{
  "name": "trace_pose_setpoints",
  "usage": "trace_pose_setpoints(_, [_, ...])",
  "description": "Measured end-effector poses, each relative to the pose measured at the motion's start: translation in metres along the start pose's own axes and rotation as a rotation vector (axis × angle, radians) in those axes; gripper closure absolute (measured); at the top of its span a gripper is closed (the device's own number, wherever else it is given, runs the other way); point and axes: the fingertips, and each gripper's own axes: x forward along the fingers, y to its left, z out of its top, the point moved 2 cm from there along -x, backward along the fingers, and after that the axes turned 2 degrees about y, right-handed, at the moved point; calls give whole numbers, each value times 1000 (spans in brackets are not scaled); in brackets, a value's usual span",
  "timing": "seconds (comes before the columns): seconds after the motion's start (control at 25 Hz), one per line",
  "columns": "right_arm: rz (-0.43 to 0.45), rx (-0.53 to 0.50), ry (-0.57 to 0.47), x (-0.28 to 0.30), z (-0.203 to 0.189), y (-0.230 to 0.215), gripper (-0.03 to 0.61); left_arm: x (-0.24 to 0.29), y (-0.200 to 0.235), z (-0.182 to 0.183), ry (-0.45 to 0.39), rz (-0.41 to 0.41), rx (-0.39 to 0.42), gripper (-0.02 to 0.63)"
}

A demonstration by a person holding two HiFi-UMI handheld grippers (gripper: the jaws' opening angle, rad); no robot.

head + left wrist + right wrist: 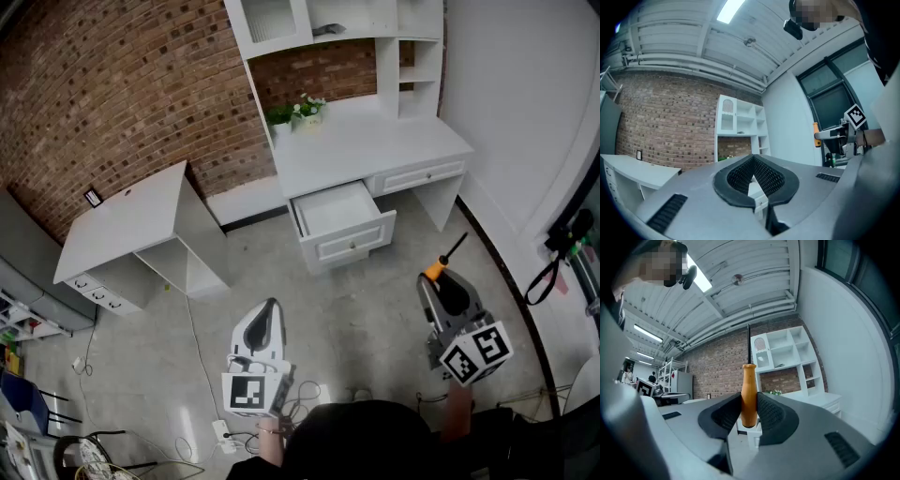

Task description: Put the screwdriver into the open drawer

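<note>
Nearest the person, at about 10 o'clock in the head view, the left gripper (pixel 269 309) hangs idle over the floor. Its own view shows the ribbed pads closed tip to tip with nothing between them.

At about 1 o'clock the right gripper (pixel 439 281) pinches the screwdriver (pixel 749 399) by its orange handle. The pads bear on the lower half of the handle from both sides, and the dark shaft stands clear beyond the jaws, pointing toward 1 o'clock in the head view.

The tool looks light and stiff, so weight should be no trouble. The smooth, rounded handle is the likelier worry, since held only by its lower part it could swivel or slide between the pads. The thick middle of the handle seems the best place to hold it, as the thin shaft would offer little to grip.

Farther off, at about 11 o'clock from that gripper and well apart from it, the open drawer (pixel 354 242) juts from the white desk (pixel 375 145). It appears to be empty.
</note>
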Motion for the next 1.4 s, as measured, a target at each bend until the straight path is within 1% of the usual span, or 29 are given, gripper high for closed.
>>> trace_pose_setpoints(0.2, [2,-7,2,1,-2,-9,469,7,-7,-3,0,-5,9,604])
trace_pose_setpoints(0.4, [4,-3,11,3,-4,-18,469,14,-12,-6,18,0,9,604])
trace_pose_setpoints(0.48, [8,7,12,4,-6,-22,469,18,-15,-10,29,2,15,604])
trace_pose_setpoints(0.6, [14,22,12,5,-9,-28,469,23,-22,-13,45,9,0,604])
trace_pose_setpoints(0.72, [9,45,7,7,-9,-32,469,27,-28,-16,65,-2,10,604])
trace_pose_setpoints(0.84, [-2,75,8,10,-13,-37,469,34,-31,-19,83,-1,-17,604])
trace_pose_setpoints(0.92, [-13,92,10,13,-18,-40,469,41,-30,-22,91,-4,-20,604])
trace_pose_setpoints(1.08, [-44,104,20,26,-22,-45,469,59,-20,-28,104,-29,-6,604])
trace_pose_setpoints(1.16, [-61,104,21,39,-24,-49,469,73,-11,-33,111,-38,-22,604])
trace_pose_setpoints(1.4, [-99,96,41,100,-34,-65,469,132,28,-49,115,-68,-39,604])
